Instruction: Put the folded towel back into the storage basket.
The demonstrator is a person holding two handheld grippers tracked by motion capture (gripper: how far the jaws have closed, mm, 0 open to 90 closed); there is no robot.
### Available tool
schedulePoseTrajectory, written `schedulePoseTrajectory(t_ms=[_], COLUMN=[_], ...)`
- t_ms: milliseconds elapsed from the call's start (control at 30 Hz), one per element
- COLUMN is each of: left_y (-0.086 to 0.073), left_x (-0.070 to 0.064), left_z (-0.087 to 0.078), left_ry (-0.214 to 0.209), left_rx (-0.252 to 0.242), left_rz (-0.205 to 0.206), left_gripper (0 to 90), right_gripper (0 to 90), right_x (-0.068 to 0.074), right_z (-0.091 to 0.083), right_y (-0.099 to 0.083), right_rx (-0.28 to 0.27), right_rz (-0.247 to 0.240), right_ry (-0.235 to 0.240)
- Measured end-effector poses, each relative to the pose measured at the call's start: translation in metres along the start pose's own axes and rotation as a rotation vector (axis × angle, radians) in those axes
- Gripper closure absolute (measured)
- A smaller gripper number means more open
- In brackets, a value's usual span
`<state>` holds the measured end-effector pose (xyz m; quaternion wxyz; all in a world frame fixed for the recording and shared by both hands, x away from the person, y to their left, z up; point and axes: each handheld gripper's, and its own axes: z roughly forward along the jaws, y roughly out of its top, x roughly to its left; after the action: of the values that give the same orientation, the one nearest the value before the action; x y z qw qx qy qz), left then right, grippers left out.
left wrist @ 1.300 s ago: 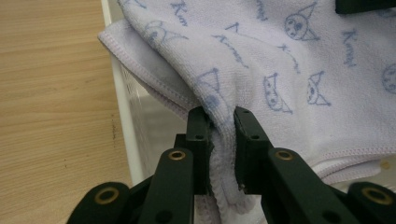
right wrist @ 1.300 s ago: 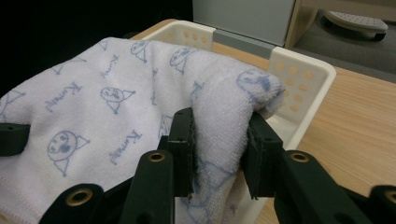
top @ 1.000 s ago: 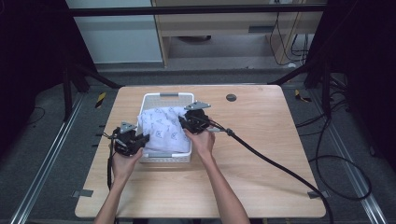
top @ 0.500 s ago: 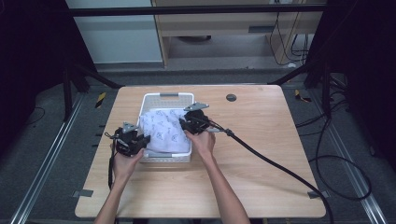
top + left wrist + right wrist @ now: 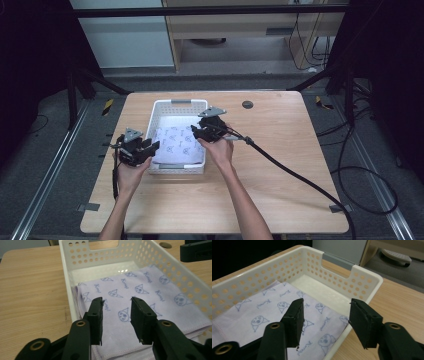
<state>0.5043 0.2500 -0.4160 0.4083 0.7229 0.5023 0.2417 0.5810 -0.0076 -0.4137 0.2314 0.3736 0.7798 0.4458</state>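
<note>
A white perforated basket stands on the wooden table, with a folded lilac cloth printed with small faces lying flat in its near half. My left gripper hovers at the basket's near-left corner. In the left gripper view the left gripper is open and empty just above the cloth. My right gripper is over the basket's right rim. In the right gripper view the right gripper is open, one jaw over the cloth, the other above the rim.
A small dark round disc is set in the table behind the basket's right side. A thick black cable trails from the right gripper across the table to its right edge. Bare tabletop lies right of the basket and in front of it.
The cloth looked bunched and raised in the basket before; now it lies flat and folded in the near half. Both grippers have stayed almost in place.
</note>
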Motion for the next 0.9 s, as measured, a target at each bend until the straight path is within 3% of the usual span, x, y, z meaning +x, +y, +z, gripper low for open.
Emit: schedulePoseTrajectory(t_ms=[200, 467, 900], left_y=[0.003, 0.004, -0.002], left_x=[-0.006, -0.01, -0.017], left_z=[-0.007, -0.012, -0.018], left_ry=[-0.016, -0.031, -0.032], left_rx=[-0.028, -0.05, -0.058], left_rz=[0.033, 0.036, 0.075], left_gripper=[55.0, 47.9, 39.6], right_gripper=[33.1, 25.1, 20.6], right_x=[-0.007, -0.023, -0.048], right_z=[-0.021, -0.054, -0.111], right_y=[0.006, 0.008, -0.02], right_rx=[-0.044, -0.082, -0.106], right_rz=[0.014, 0.037, 0.046], right_ry=[0.0, -0.003, -0.011])
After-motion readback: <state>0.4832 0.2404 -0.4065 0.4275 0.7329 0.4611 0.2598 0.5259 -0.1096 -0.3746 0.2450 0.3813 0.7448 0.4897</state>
